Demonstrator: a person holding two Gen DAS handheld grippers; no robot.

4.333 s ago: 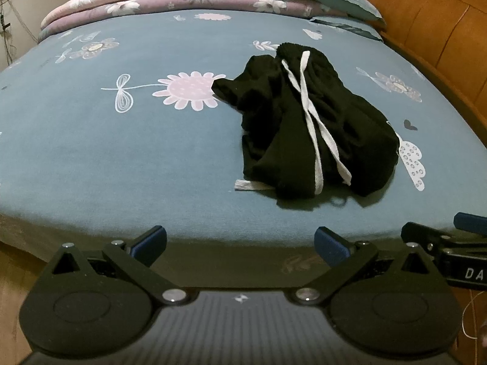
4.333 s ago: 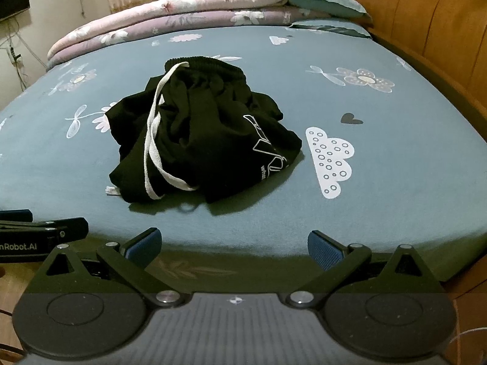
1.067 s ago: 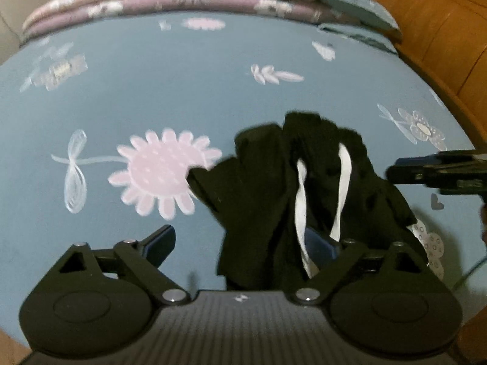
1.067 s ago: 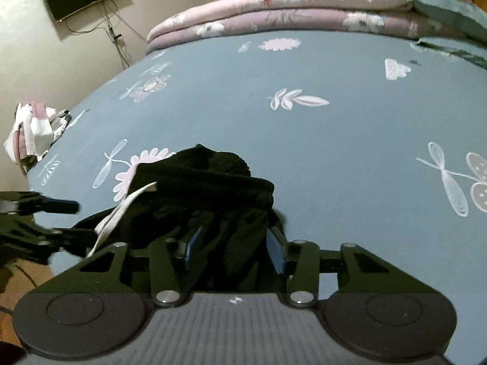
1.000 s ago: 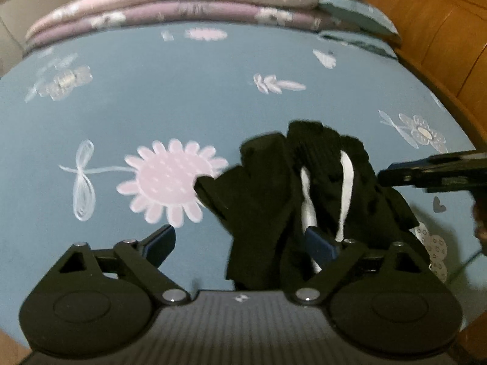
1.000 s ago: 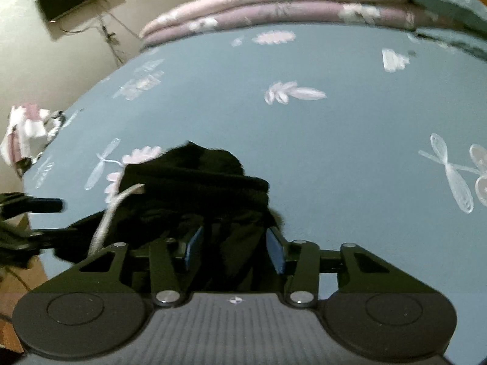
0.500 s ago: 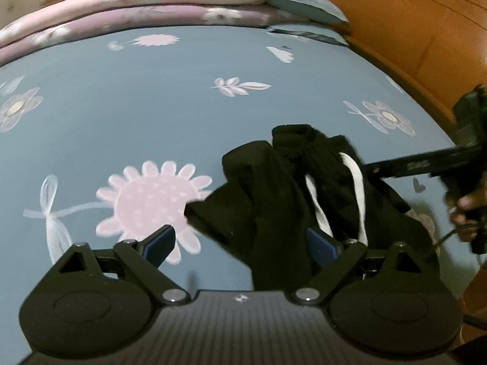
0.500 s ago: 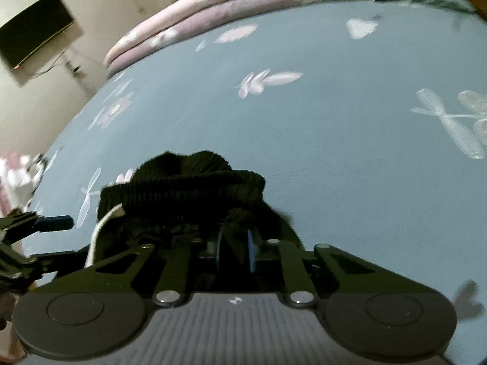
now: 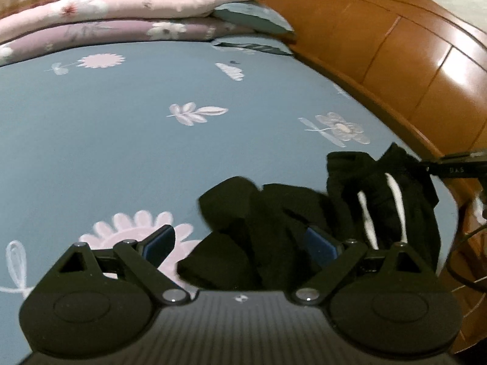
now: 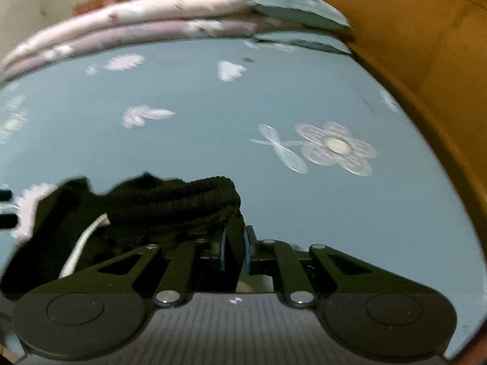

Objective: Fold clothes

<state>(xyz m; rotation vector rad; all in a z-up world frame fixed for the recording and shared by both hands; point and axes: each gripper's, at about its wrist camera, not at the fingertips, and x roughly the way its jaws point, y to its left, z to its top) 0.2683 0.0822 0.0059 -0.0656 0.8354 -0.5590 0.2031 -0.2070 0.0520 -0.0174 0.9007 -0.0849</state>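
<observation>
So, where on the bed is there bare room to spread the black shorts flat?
The sheet is bare between the shorts and the folded quilts, and rightward to the headboard. It is crowded only at the near edge: the right gripper pinches the waistband, and the open left gripper straddles the crumpled cloth.

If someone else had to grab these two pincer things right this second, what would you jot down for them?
Right gripper: shut on the ribbed waistband of the crumpled black shorts with white drawstrings.
Left gripper: open, fingers either side of a bunched part of the shorts nearest it, not clamped.
The shorts are a rumpled heap on the blue flower-print bedsheet, near the side by the wooden headboard. The white drawstrings hang loose.
Done: one grip taken on the waistband. No fold is made.
Left: probably close the left gripper on the fabric, spread the shorts flat, then fold.
</observation>
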